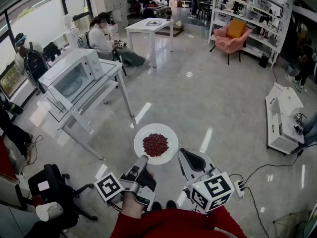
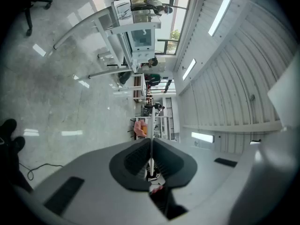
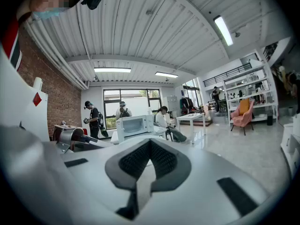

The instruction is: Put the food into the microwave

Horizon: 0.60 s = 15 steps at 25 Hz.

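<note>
A white plate [image 1: 166, 133] carrying a heap of red beans [image 1: 155, 144] hangs level above the floor. My left gripper [image 1: 142, 160] is shut on the plate's near rim. In the left gripper view the plate [image 2: 151, 135] shows edge-on as a thin white line pinched between the black pads. My right gripper [image 1: 190, 158] floats just right of the plate and apart from it, shut with nothing in it; its pads [image 3: 161, 161] meet in the right gripper view. The white microwave [image 1: 74, 76] stands on a white table [image 1: 116, 71] ahead and to the left, with its turntable showing inside.
A person [image 1: 101, 33] sits behind the microwave's table. A black office chair [image 1: 54, 187] is at the lower left. A white cabinet [image 1: 282, 115] stands on the right, with a power strip [image 1: 240, 187] and cable on the floor near it. Farther back are a white table [image 1: 151, 26] and a pink armchair [image 1: 233, 36].
</note>
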Each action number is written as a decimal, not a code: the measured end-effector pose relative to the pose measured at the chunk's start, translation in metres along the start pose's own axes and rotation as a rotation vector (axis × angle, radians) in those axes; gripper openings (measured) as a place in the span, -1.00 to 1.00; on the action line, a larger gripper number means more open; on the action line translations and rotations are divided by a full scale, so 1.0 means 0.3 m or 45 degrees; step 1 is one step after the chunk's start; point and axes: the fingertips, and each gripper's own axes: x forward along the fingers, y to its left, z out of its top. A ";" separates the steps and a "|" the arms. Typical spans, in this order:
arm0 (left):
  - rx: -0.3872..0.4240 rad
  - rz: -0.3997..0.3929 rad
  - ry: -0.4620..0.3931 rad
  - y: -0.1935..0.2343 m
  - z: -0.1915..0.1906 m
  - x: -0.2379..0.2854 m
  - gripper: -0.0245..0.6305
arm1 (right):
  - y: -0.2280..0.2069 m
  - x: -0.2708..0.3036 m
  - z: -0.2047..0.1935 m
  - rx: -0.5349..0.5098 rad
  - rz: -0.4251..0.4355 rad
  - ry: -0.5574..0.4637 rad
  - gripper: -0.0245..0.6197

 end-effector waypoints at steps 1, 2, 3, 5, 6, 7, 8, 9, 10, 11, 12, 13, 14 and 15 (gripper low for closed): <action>0.004 0.000 0.000 -0.002 0.001 0.005 -0.85 | -0.003 0.003 0.003 0.000 0.000 -0.001 -0.89; 0.009 0.000 0.001 -0.003 0.002 0.010 -0.85 | -0.005 0.005 0.005 -0.001 0.000 -0.003 -0.89; 0.012 0.000 0.001 -0.004 0.002 0.015 -0.85 | -0.009 0.007 0.008 -0.001 0.000 -0.004 -0.89; 0.015 0.000 0.003 -0.004 0.000 0.025 -0.85 | -0.017 0.009 0.010 -0.001 -0.001 -0.006 -0.89; 0.015 0.000 0.003 -0.004 -0.003 0.029 -0.85 | -0.022 0.008 0.010 0.000 -0.001 -0.006 -0.89; 0.015 0.001 0.003 -0.003 -0.005 0.033 -0.85 | -0.027 0.008 0.009 0.000 -0.002 -0.005 -0.89; 0.015 0.002 0.003 -0.003 -0.008 0.037 -0.85 | -0.032 0.008 0.008 0.001 -0.003 -0.004 -0.89; 0.016 0.002 0.004 -0.003 -0.010 0.041 -0.85 | -0.037 0.008 0.008 0.001 -0.004 -0.004 -0.89; 0.016 0.001 0.004 -0.004 -0.011 0.045 -0.85 | -0.042 0.008 0.009 0.002 -0.004 -0.005 -0.89; 0.016 0.000 0.005 -0.005 -0.012 0.049 -0.85 | -0.045 0.008 0.011 0.004 -0.002 -0.008 -0.89; 0.015 -0.001 0.004 -0.005 -0.013 0.053 -0.85 | -0.047 0.008 0.011 0.008 0.000 -0.012 -0.89; 0.016 0.000 0.004 -0.002 -0.014 0.056 -0.85 | -0.049 0.007 0.011 0.012 0.004 -0.015 -0.88; 0.018 0.002 0.003 0.003 -0.016 0.060 -0.85 | -0.052 0.007 0.008 0.016 0.006 -0.016 -0.88; 0.021 0.006 0.002 0.008 -0.017 0.064 -0.85 | -0.056 0.006 0.004 0.017 0.008 -0.014 -0.88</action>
